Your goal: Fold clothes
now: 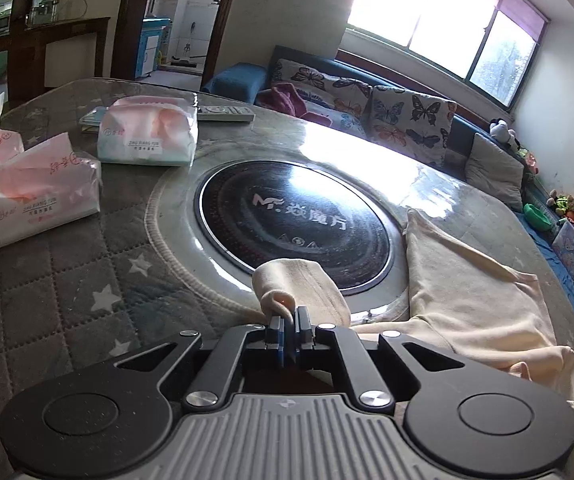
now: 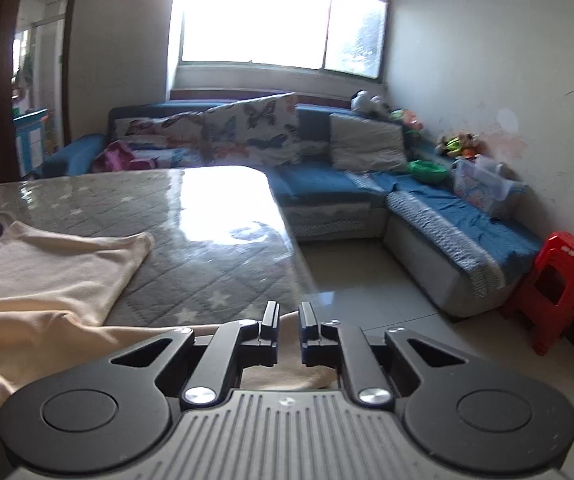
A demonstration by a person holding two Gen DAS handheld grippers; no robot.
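Observation:
A cream garment (image 1: pixel 467 280) lies spread on the table, right of the round black hob. My left gripper (image 1: pixel 289 320) is shut on the garment's sleeve (image 1: pixel 299 284), which bunches up just ahead of the jaws. In the right wrist view the same garment (image 2: pixel 47 272) lies at the left on the quilted cover, and one edge of it runs under my right gripper (image 2: pixel 287 312). That gripper is open with a small gap between the fingers, over the table's near right corner. Nothing is between its fingers.
A round black induction hob (image 1: pixel 295 224) sits in the table's middle. Three tissue packs (image 1: pixel 147 132) lie at the left, a remote (image 1: pixel 227 114) behind them. The table edge (image 2: pixel 291 240) drops to the floor at the right. A blue sofa (image 2: pixel 447 216) and a red stool (image 2: pixel 555 280) stand beyond.

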